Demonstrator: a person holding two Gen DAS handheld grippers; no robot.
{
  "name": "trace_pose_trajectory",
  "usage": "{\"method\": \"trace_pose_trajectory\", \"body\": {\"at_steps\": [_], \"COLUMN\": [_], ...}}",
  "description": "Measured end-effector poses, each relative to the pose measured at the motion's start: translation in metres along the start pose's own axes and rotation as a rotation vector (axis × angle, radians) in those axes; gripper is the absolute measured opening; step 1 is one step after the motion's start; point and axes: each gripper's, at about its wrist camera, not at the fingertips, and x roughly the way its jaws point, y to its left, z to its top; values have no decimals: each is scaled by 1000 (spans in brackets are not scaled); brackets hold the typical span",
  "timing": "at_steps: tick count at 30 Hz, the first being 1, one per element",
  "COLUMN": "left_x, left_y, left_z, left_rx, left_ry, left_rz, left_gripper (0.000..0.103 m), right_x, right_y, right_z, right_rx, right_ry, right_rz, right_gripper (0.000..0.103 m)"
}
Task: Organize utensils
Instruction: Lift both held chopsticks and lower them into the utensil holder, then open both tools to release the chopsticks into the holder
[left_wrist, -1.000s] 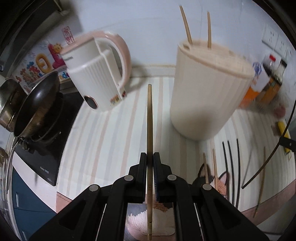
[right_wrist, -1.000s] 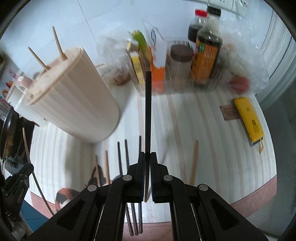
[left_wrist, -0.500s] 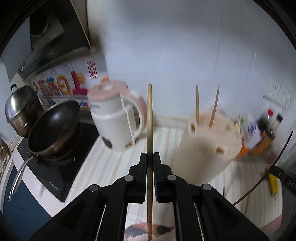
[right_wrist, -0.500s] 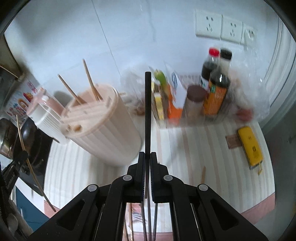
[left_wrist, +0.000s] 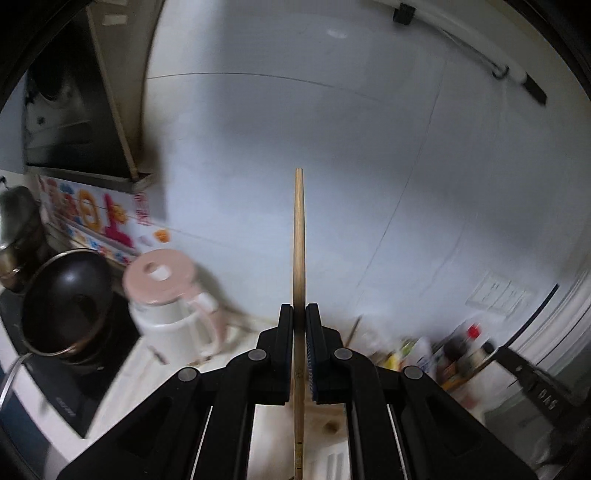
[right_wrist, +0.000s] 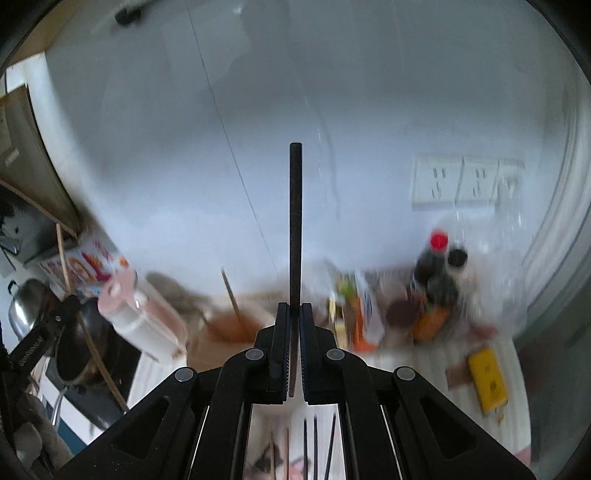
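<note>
My left gripper (left_wrist: 299, 314) is shut on a wooden chopstick (left_wrist: 298, 236) that stands up against the white wall. My right gripper (right_wrist: 294, 314) is shut on a black chopstick (right_wrist: 295, 221), also pointing at the wall. The beige utensil holder (right_wrist: 229, 328) shows blurred and low in the right wrist view, with a wooden chopstick (right_wrist: 231, 295) sticking out of it. In the left wrist view the holder is mostly hidden behind the fingers. Several black chopsticks (right_wrist: 314, 443) and a wooden one (right_wrist: 286, 450) lie on the striped counter below.
A pink-and-white kettle (left_wrist: 166, 295) and a black wok (left_wrist: 66, 295) on the stove stand at the left. Sauce bottles (right_wrist: 439, 273) and packets crowd the back right under the wall sockets (right_wrist: 469, 181). A yellow object (right_wrist: 487, 380) lies on the counter at the right.
Both grippers have risen with their chopsticks and tilted up. The counter and holder have slid down to the bottom of both views, and the wall now fills them.
</note>
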Motion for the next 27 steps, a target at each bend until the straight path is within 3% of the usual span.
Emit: {"method": "trace_pose_trajectory", "body": {"at_steps": [9, 21, 27], "left_x": [80, 147, 168], "left_y": [-23, -29, -33], "left_z": [18, 11, 0], "left_rx": [-52, 15, 74], "left_ry": [60, 61, 116], "left_rz": [-71, -40, -28], "left_gripper": [4, 4, 4], "right_x": [51, 114, 127], "right_y": [15, 28, 27], "right_z": [46, 36, 26], "right_rx": [16, 7, -6], "right_ry": [6, 93, 137], "right_rz": [47, 113, 116], "right_gripper": [5, 5, 5]}}
